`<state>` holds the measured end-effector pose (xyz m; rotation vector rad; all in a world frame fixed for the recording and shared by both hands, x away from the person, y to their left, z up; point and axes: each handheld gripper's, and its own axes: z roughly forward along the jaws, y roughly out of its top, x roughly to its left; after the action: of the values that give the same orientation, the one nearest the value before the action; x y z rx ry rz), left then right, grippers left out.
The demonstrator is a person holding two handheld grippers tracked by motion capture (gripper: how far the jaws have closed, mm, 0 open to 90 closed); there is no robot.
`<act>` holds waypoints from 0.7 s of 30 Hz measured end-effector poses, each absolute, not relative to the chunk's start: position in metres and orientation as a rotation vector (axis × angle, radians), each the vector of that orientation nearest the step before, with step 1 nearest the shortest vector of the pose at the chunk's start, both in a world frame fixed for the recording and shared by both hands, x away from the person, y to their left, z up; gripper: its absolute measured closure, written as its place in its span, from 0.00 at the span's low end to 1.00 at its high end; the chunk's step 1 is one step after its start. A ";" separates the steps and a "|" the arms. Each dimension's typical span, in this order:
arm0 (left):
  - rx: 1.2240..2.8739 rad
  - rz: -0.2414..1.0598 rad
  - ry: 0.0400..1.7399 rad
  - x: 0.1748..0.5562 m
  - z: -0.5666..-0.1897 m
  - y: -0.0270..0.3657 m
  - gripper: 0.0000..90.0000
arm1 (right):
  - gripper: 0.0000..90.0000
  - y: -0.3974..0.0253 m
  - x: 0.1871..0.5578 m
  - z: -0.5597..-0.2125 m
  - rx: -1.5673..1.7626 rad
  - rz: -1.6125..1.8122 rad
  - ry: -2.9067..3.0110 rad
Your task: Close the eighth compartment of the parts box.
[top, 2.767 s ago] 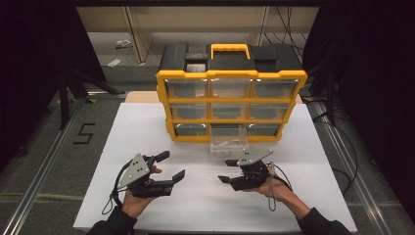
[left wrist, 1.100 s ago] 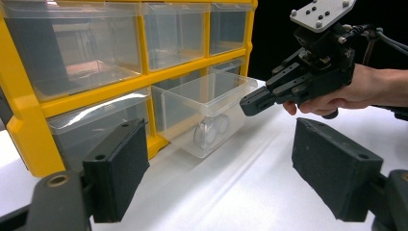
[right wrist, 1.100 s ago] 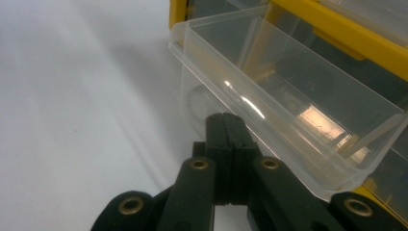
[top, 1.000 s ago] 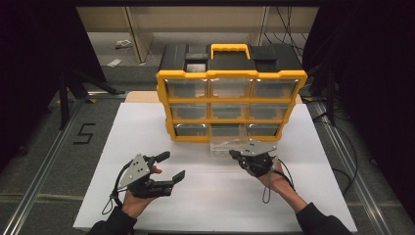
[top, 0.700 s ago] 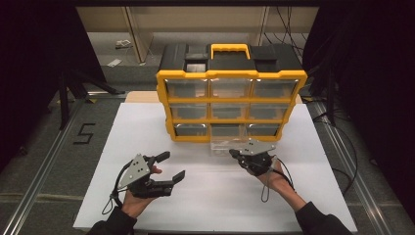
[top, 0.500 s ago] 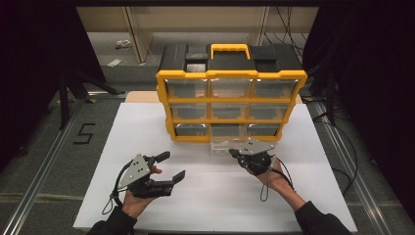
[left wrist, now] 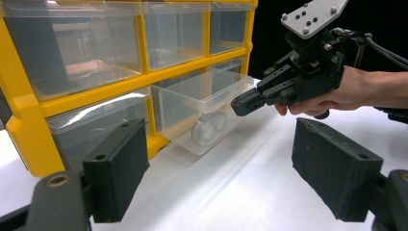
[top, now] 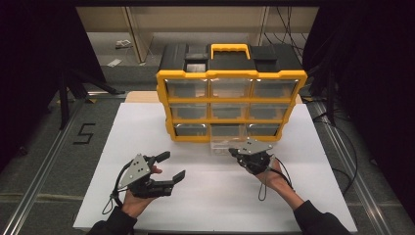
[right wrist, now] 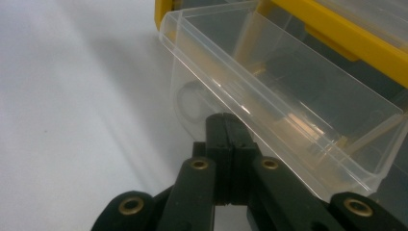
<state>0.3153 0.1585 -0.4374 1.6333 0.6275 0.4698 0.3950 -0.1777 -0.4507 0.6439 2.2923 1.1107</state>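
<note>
A yellow drawer cabinet [top: 230,105] is seen standing on the white worktop [top: 147,142], its clear bottom-middle drawer [left wrist: 204,108] pulled out towards the person. The right tongs [top: 234,152] are pressed fully together, their tip touching the drawer's front wall. The left tongs [top: 172,166] are held wide apart and empty, well apart from the cabinet.

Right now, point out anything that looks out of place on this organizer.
One clear drawer in the bottom row of the yellow organizer sticks out, pulled forward onto the table, while the others sit flush. The right gripper, jaws closed, is at its front.
</note>
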 end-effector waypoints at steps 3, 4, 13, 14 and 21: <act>1.633 0.469 0.628 0.315 -0.438 0.158 0.22 | 1.00 -0.177 0.395 -0.451 0.641 1.104 2.289; 1.633 0.468 0.628 0.315 -0.438 0.158 0.22 | 1.00 -0.177 0.396 -0.451 0.638 1.104 2.287; 1.633 0.470 0.628 0.316 -0.438 0.158 0.22 | 1.00 -0.175 0.398 -0.453 0.639 1.105 2.274; 1.633 0.470 0.628 0.316 -0.438 0.158 0.22 | 1.00 -0.175 0.398 -0.453 0.638 1.105 2.273; 1.631 0.467 0.629 0.315 -0.437 0.158 0.22 | 1.00 -0.174 0.401 -0.455 0.650 1.093 2.263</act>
<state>0.3152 0.1583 -0.4372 1.6309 0.6286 0.4670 0.4012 -0.1737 -0.4554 0.6496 2.2631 1.0935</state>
